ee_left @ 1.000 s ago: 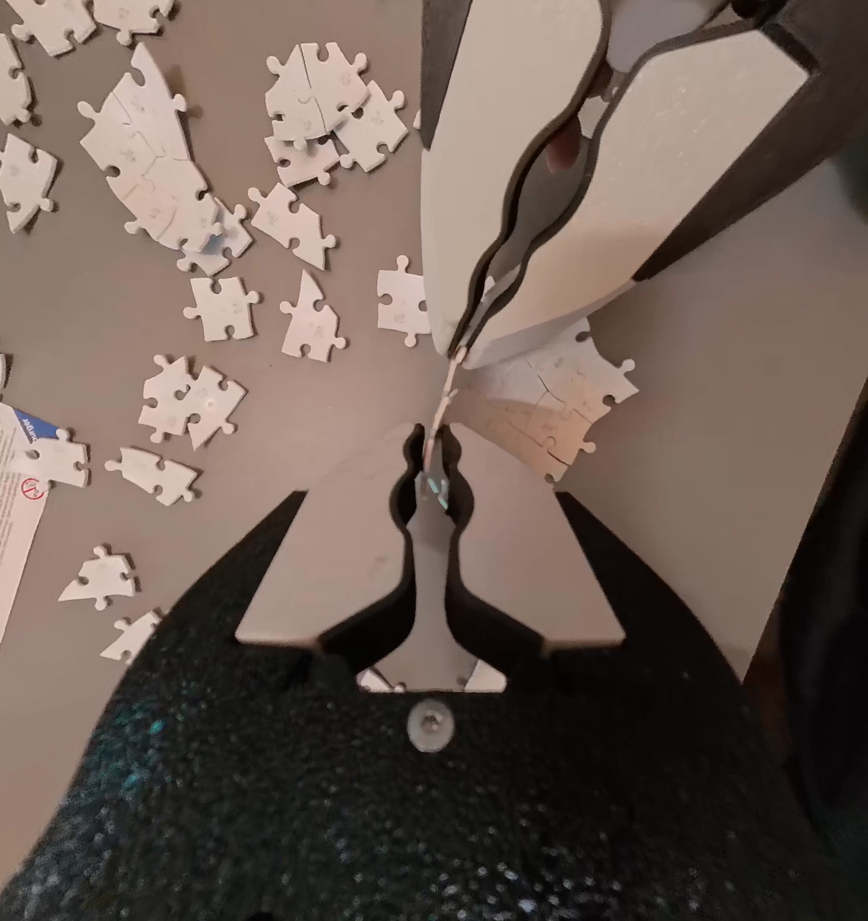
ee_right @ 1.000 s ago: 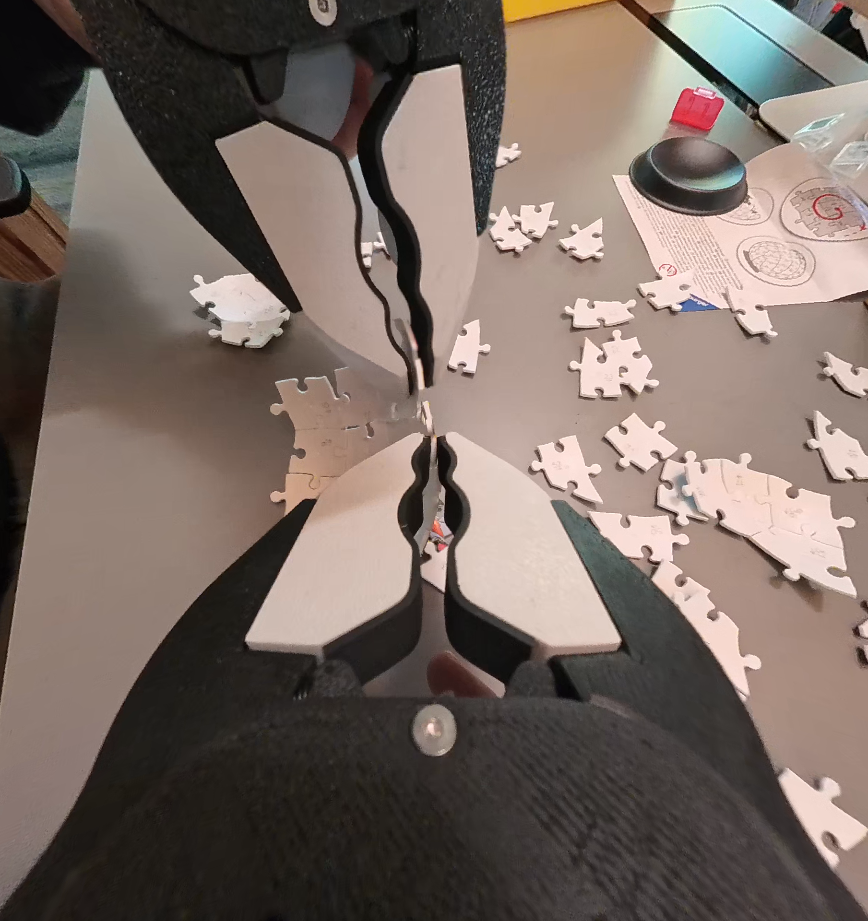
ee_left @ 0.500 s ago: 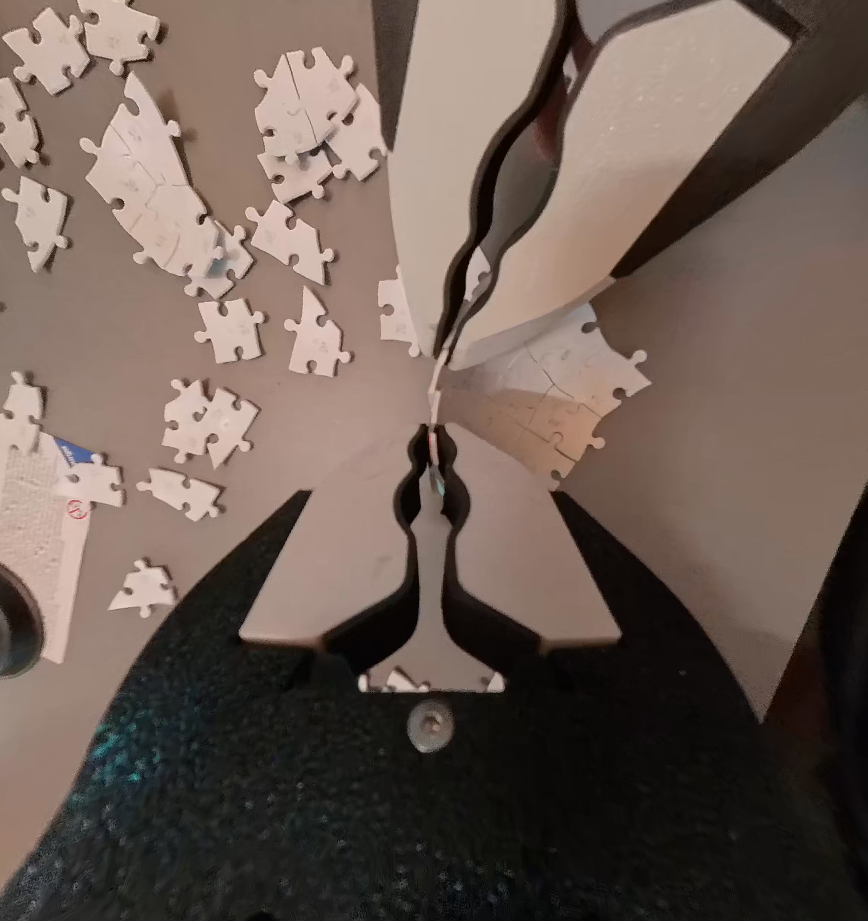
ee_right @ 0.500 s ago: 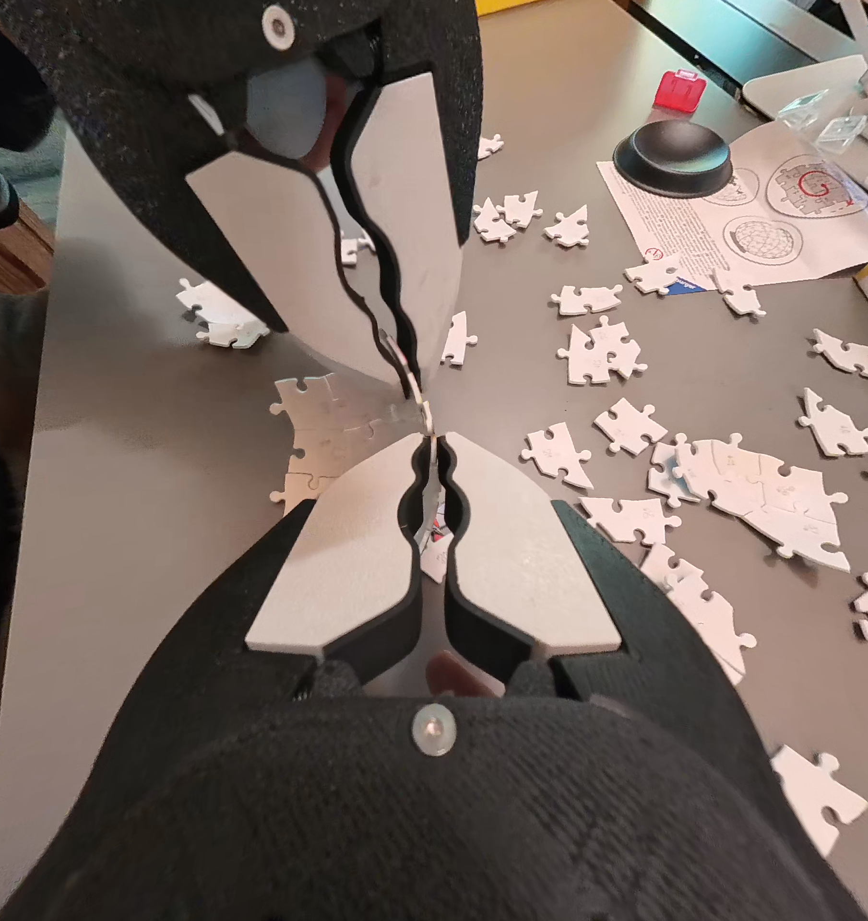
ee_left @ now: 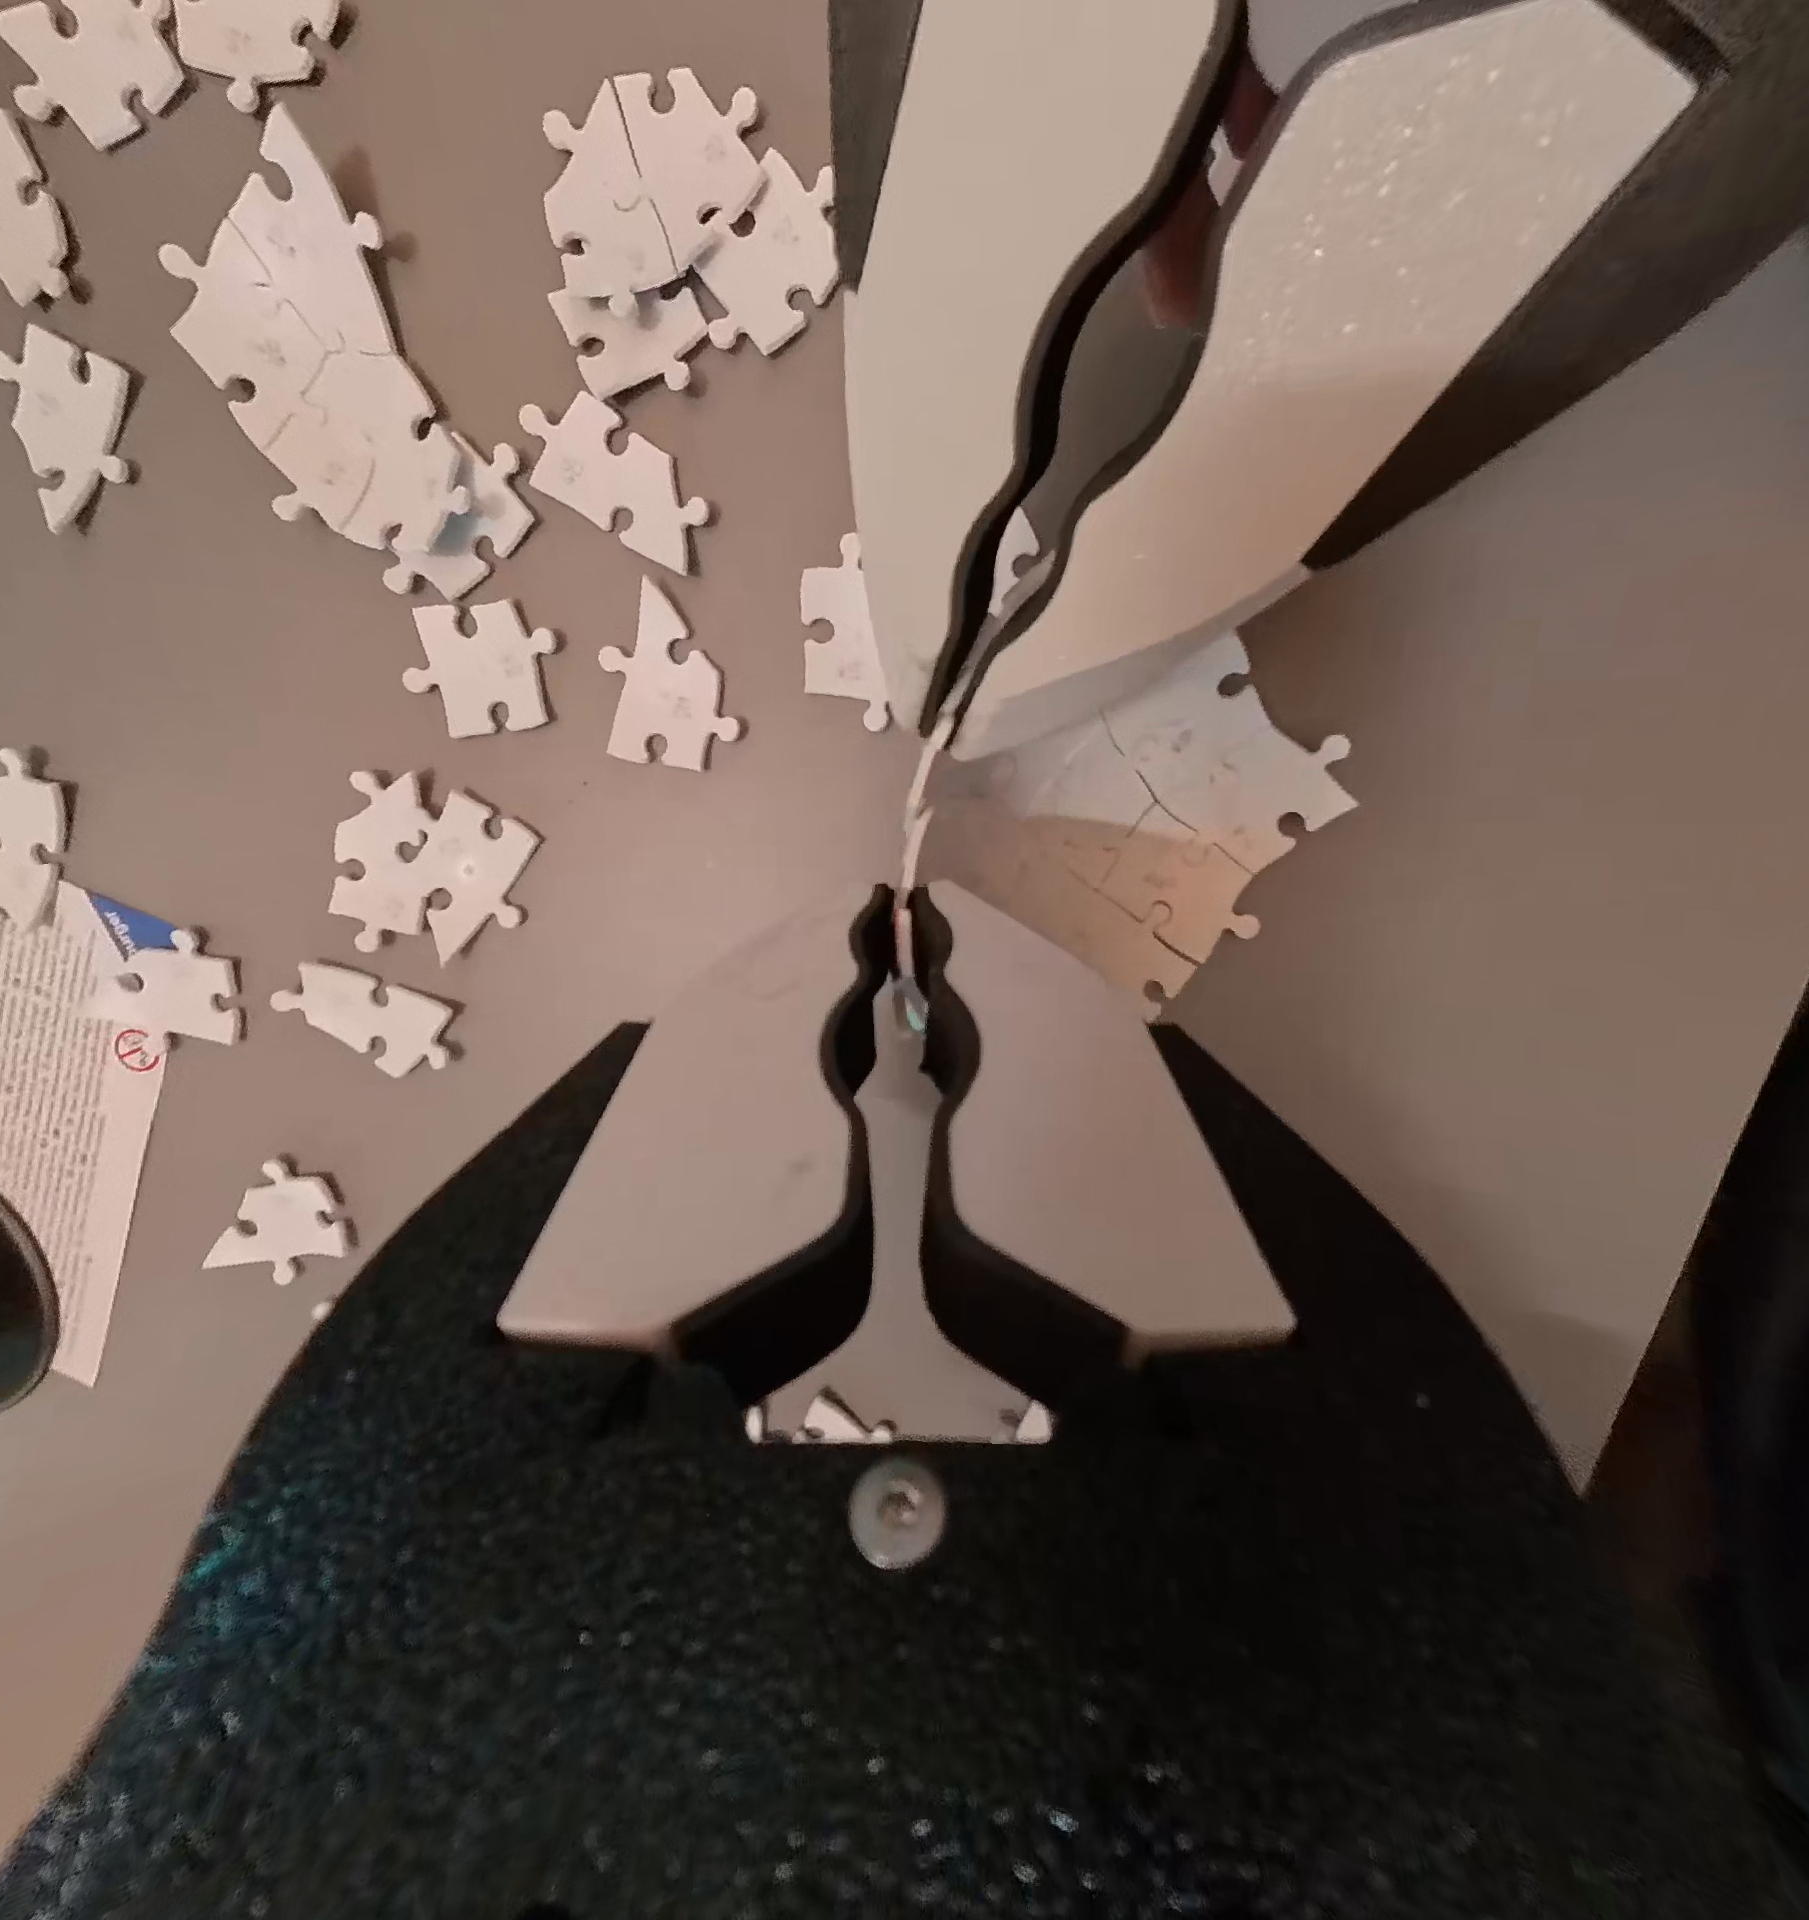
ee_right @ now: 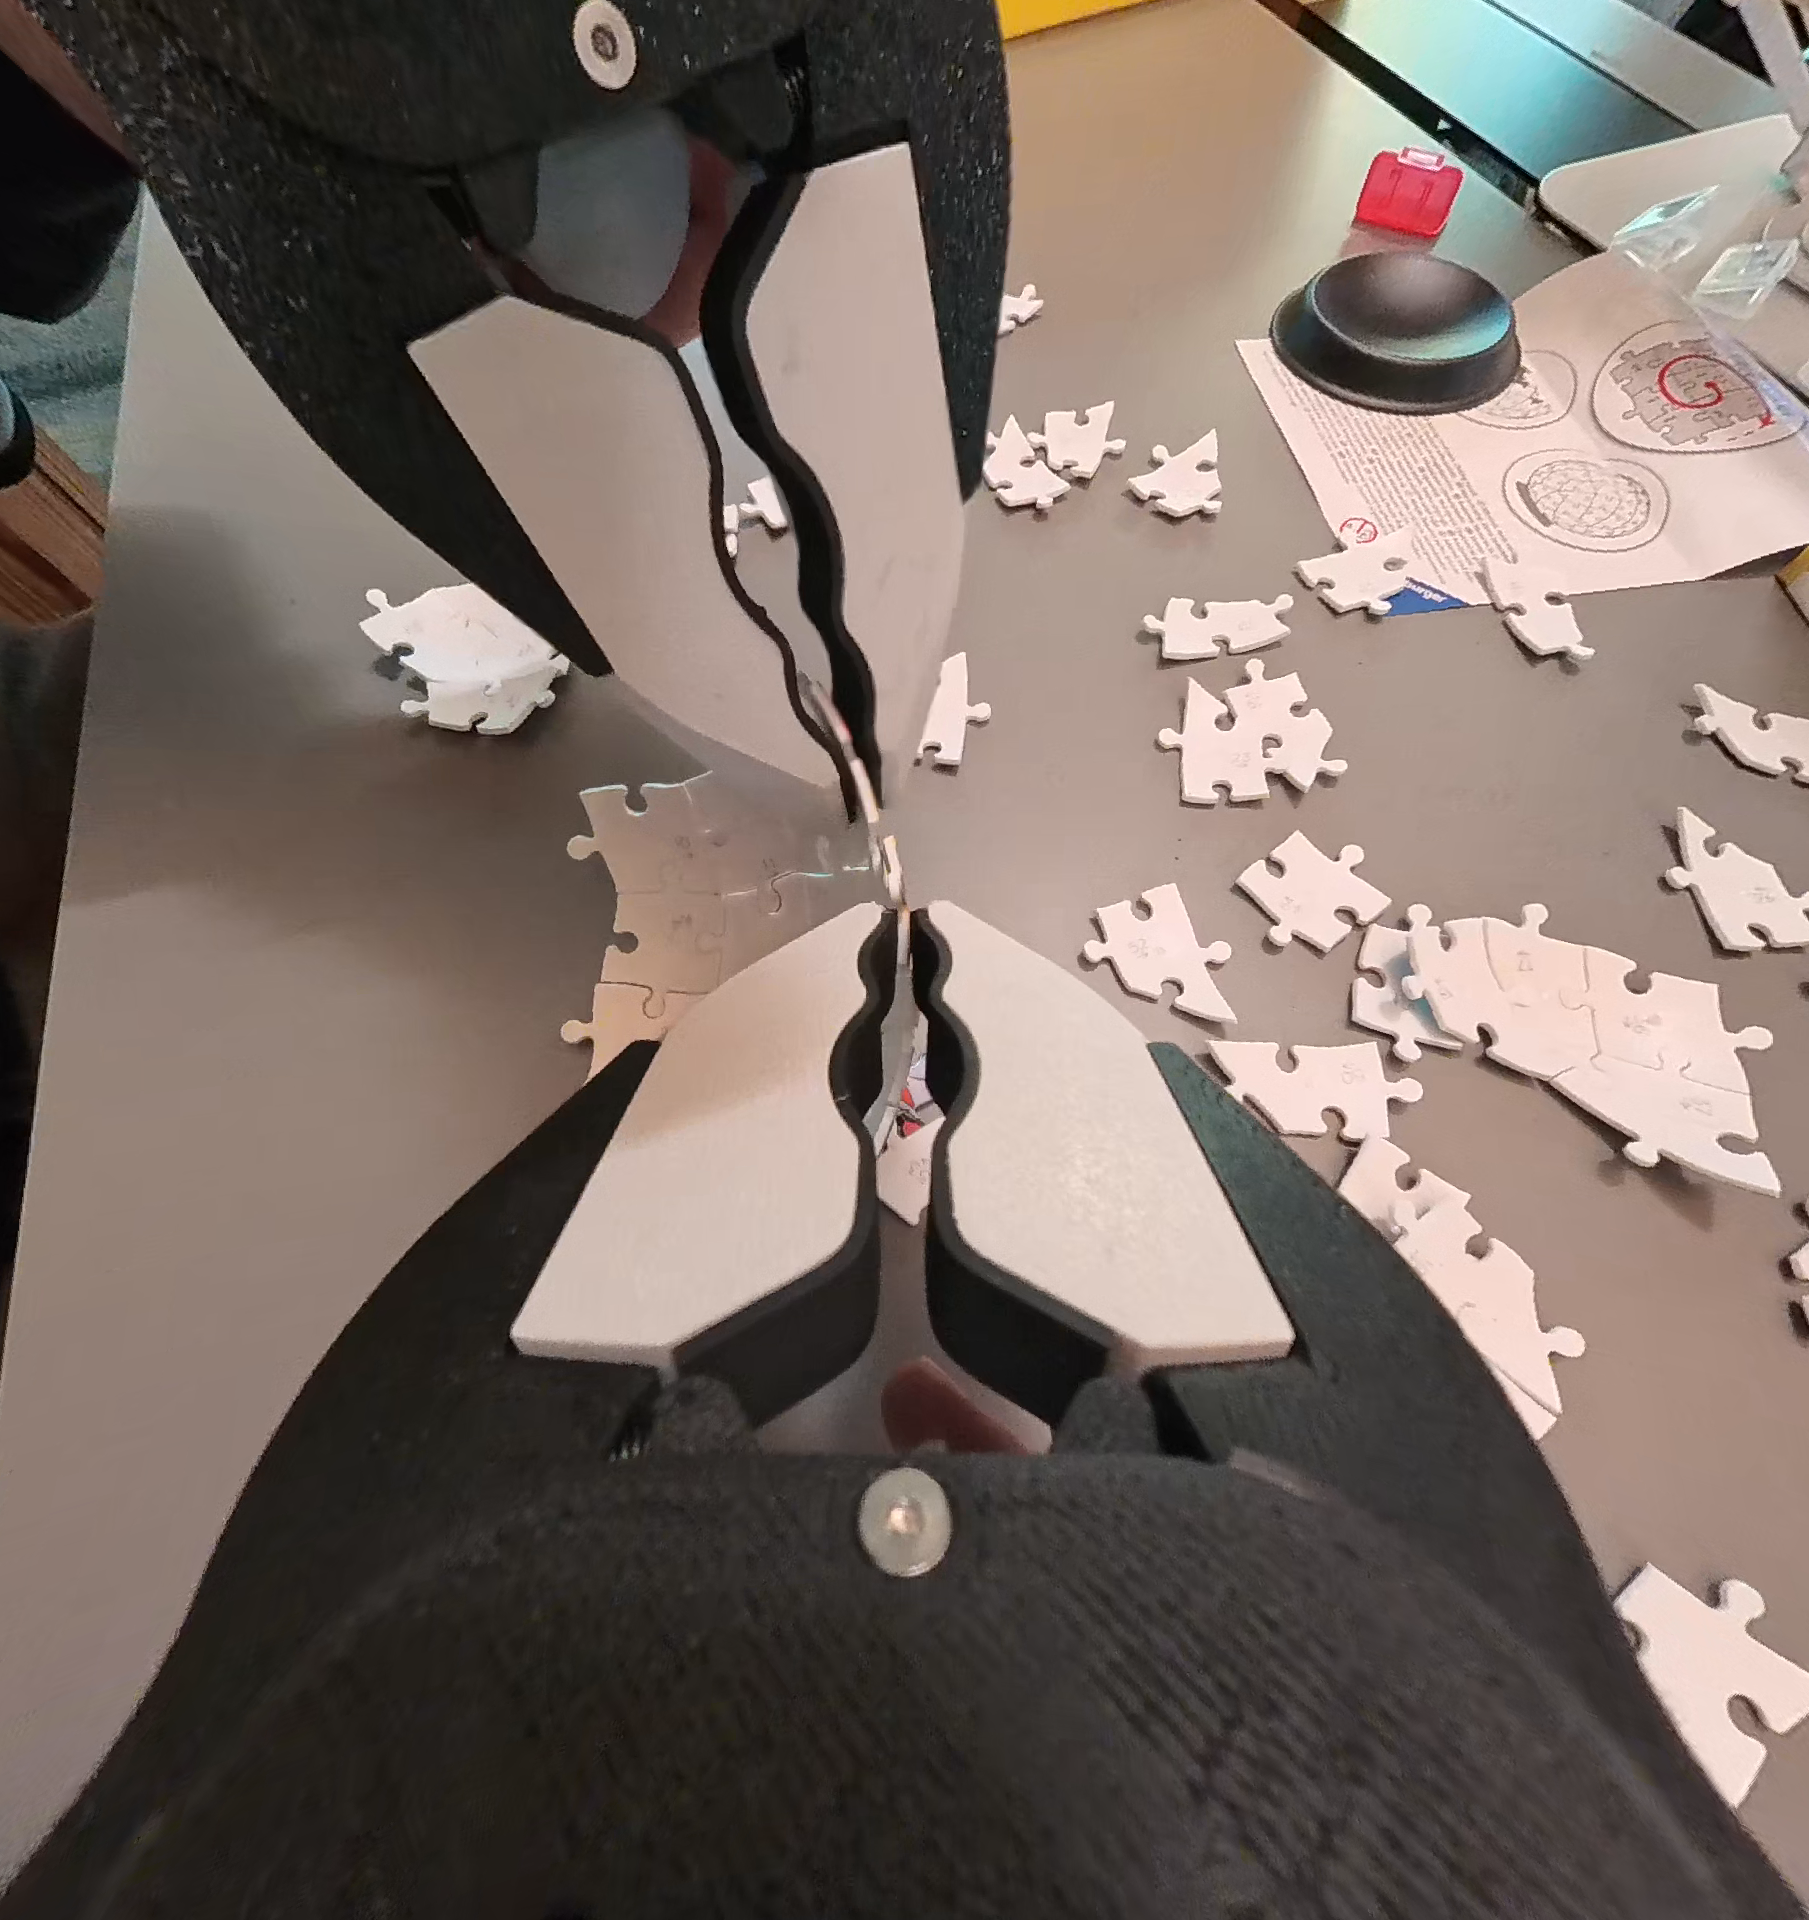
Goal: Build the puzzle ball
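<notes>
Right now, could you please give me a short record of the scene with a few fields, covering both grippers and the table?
left gripper: shut on a puzzle piece, held edge-on
right gripper: shut on a second piece, also edge-on
contact: the two held pieces meet tip to tip above the table
below: joined section lying flat
loose pieces: scattered face down
far side: instruction sheet with black stand on it

Print covers the instruction sheet [ee_right: 1565, 488]; faint numbers mark the white puzzle pieces [ee_right: 1253, 727]

Office-like: grey desk [ee_right: 1139, 187], laptop [ee_right: 1534, 62]
</notes>
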The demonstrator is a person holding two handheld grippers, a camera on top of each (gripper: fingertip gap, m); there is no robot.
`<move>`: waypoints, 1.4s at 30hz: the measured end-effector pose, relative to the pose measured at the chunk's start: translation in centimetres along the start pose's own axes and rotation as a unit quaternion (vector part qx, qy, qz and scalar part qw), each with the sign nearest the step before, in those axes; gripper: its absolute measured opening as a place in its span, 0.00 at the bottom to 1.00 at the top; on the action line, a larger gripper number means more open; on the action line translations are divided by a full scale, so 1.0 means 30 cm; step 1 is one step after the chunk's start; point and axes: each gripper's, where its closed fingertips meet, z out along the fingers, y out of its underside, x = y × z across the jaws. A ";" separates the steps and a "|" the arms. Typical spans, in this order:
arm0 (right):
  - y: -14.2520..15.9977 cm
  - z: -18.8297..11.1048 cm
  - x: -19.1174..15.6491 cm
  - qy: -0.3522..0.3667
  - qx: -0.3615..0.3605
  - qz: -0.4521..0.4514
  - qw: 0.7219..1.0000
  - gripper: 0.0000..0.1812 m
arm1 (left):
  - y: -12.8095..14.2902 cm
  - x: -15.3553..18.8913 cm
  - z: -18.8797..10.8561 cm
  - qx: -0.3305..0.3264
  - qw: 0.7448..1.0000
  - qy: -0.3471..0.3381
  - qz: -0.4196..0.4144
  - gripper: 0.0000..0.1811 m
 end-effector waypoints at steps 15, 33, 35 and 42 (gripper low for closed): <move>-0.001 0.003 0.002 0.007 -0.005 -0.006 1.000 0.01 | 0.000 -0.009 0.007 0.022 0.999 0.011 -0.022 0.04; 0.003 0.000 -0.002 0.000 -0.005 -0.007 1.000 0.01 | -0.002 -0.020 0.003 0.024 0.999 -0.022 -0.013 0.11; 0.003 0.001 -0.001 -0.001 -0.005 -0.007 1.000 0.01 | -0.004 -0.017 0.006 0.024 0.999 -0.024 -0.008 0.11; 0.008 -0.002 0.000 -0.002 -0.005 -0.004 1.000 0.01 | -0.015 -0.012 0.015 0.029 0.999 -0.022 -0.006 0.11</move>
